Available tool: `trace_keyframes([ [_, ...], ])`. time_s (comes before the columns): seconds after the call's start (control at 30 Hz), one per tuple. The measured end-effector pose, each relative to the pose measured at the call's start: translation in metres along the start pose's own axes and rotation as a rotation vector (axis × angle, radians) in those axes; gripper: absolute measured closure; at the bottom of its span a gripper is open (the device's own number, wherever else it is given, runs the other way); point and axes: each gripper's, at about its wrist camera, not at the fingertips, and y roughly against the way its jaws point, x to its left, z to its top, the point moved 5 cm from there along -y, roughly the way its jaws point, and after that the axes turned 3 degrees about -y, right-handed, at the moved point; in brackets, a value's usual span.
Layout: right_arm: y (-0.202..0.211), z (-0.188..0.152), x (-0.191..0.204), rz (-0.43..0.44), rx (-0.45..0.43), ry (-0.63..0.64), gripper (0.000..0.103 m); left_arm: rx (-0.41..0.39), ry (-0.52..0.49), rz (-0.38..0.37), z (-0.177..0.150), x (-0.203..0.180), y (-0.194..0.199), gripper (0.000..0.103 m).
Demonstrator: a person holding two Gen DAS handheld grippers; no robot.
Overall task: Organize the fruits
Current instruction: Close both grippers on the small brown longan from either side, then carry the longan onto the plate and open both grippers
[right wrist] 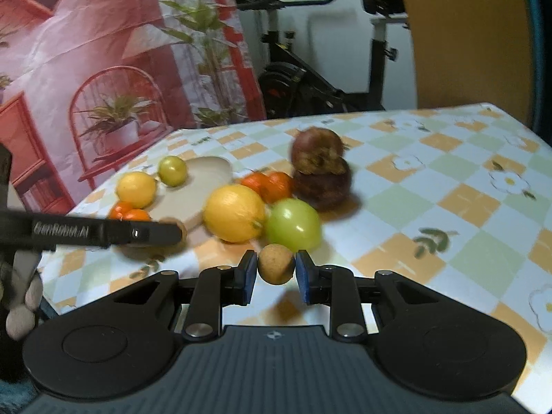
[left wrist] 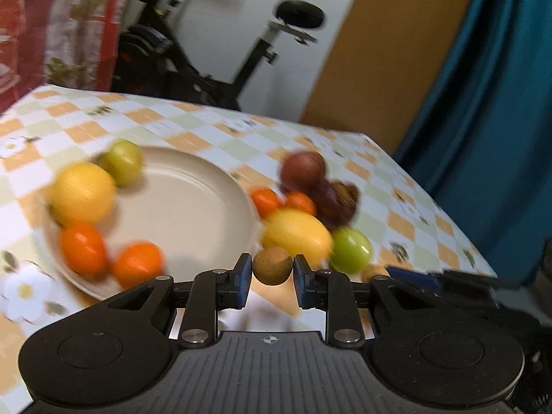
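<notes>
Left wrist view smeared by blur; fruit outlines soft. Left gripper [left wrist: 272, 269] clamped on a small round tan fruit [left wrist: 272, 265], rough-skinned, lifted clear of the checked tablecloth [left wrist: 193, 124]. Right gripper [right wrist: 276, 270] likewise clamped on a second small tan fruit [right wrist: 276, 263], matte and grainy. Smooth beige plate [left wrist: 193, 214] toward the table's left edge, partly hidden in the right wrist view, bearing a lemon [left wrist: 82, 193], a green fruit [left wrist: 123, 161], two oranges [left wrist: 84, 250]. Beside the plate, on the cloth: a larger lemon [right wrist: 234, 213], glossy green fruit [right wrist: 293, 224], two small oranges [right wrist: 267, 184], two dark wrinkled purple fruits [right wrist: 322, 172], stacked. Gloved hand [right wrist: 20, 296] cut off at the frame edge.
</notes>
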Motion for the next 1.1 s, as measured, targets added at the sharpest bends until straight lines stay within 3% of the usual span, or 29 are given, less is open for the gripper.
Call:
trace_keyframes([
  [0.13, -0.009, 0.011, 0.023, 0.046, -0.009, 0.060, 0.076, -0.022, -0.003, 0.062, 0.023, 0.022, 0.005, 0.076],
  [0.3, -0.036, 0.023, 0.064, 0.114, -0.004, 0.185, 0.076, 0.015, -0.035, 0.129, 0.038, 0.044, 0.001, 0.075],
  [0.53, -0.085, 0.028, 0.113, 0.166, 0.031, 0.328, 0.076, 0.056, -0.052, 0.146, 0.043, 0.058, -0.008, 0.075],
  [0.77, -0.113, 0.017, 0.123, 0.161, 0.090, 0.344, 0.076, 0.090, -0.073, 0.158, 0.039, 0.059, -0.019, 0.075],
  [1.1, -0.122, 0.009, 0.127, 0.199, 0.125, 0.342, 0.076, 0.123, -0.092, 0.208, 0.038, 0.064, -0.027, 0.075],
])
